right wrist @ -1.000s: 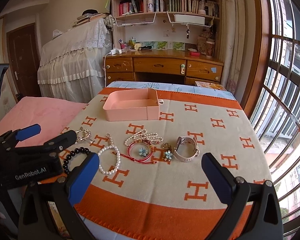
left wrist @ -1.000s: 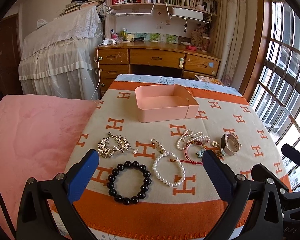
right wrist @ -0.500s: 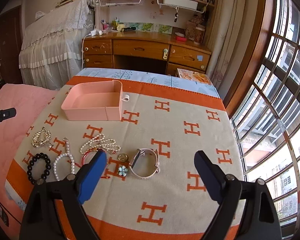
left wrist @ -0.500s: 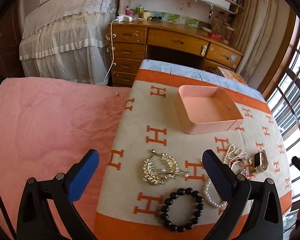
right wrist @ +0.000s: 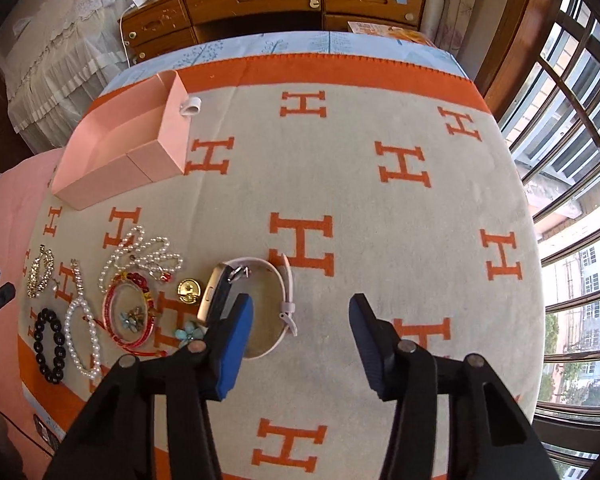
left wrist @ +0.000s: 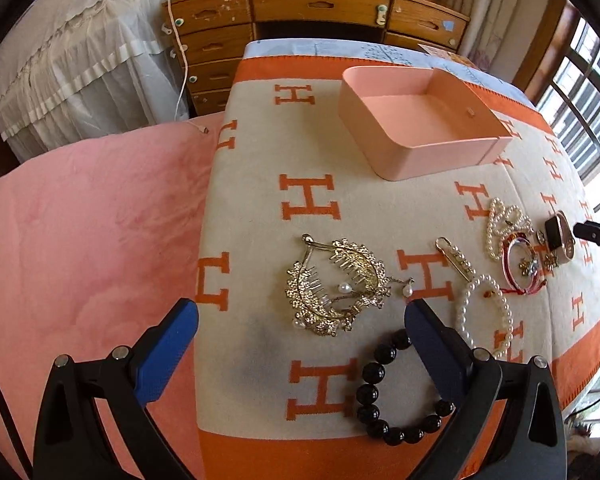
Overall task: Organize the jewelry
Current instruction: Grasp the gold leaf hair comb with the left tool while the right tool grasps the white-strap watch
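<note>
On an orange and beige H-patterned blanket (right wrist: pixel 380 200) lies a row of jewelry. My left gripper (left wrist: pixel 300 332) is open and points down at a gold hair comb (left wrist: pixel 336 284), which lies just ahead between its blue fingers. Beside the comb lie a black bead bracelet (left wrist: pixel 380 392) and a pearl bracelet (left wrist: pixel 488 312). My right gripper (right wrist: pixel 300 340) hangs over a pink-strapped watch (right wrist: pixel 260 304). Its jaws are closing, with the strap loop partly between them and its left finger over the watch case; the pads do not press it. An empty pink box (left wrist: pixel 432 160) stands further back.
A pearl necklace (right wrist: pixel 144 256), a red bracelet (right wrist: pixel 128 316), a gold button (right wrist: pixel 189 291) and a blue flower piece (right wrist: pixel 188 334) lie left of the watch. Pink bedding (left wrist: pixel 80 220) adjoins the blanket's left edge. A wooden desk (left wrist: pixel 320 8) stands behind, and windows (right wrist: pixel 572 160) are at the right.
Both grippers sank toward the blanket and tipped further down. The left one shifted left over the gold comb. The right one's jaws narrowed over the watch.
</note>
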Available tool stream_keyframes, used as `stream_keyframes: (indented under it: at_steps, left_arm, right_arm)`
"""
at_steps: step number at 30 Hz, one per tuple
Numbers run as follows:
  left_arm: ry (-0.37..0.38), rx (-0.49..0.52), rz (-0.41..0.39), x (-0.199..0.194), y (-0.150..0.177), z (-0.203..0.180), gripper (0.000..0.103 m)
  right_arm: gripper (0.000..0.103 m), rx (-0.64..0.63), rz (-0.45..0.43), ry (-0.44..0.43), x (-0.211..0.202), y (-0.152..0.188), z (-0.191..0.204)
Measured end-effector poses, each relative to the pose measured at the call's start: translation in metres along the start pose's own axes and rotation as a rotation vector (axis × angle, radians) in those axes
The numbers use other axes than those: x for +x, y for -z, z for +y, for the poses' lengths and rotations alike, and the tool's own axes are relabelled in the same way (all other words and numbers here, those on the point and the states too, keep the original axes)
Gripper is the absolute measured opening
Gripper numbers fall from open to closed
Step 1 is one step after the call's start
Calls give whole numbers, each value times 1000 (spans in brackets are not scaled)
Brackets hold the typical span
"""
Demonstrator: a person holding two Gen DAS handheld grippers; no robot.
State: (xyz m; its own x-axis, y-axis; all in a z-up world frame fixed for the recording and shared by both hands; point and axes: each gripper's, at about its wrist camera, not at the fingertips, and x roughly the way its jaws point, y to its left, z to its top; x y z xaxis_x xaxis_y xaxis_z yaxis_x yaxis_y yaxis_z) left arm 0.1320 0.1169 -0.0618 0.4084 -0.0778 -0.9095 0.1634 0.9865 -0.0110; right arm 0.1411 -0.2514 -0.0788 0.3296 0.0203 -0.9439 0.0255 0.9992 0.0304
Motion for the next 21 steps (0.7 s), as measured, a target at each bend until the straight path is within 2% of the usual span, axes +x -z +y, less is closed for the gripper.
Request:
stream_keyframes:
  at_steps: [1,6,7,9,11,13,18,20,21]
  left_arm:
    - [3,35,-3,-1,1,-4,102]
    - [-27,230,-24,-7,12,-23,102]
    - [-25,263,-23,-7,14,-25,101]
    - [-15,316,-11,-5,16,-28,89]
    - [-7,346,10,2,15,-30,69]
    - [12,378,31,9,14,-32,56]
    - [5,480,29,20,8,-43,54]
    - [18,512,40,23,6,-47,38]
    - [17,525,50,25,4,-49,34]
  right_arm:
    - [45,-3,8,-1,4,1,0]
    - [18,-35,55,2,23,7,9]
    - [18,-35,59,0,24,8,9]
    - [17,-39,43,9,22,8,10]
    - [17,-34,32,9,22,10,9]
    - [17,-35,26,15,22,11,9]
    - [17,-41,9,23,20,16,11]
    - [17,-41,4,21,20,16,11]
    - [17,-41,2,20,21,14,14]
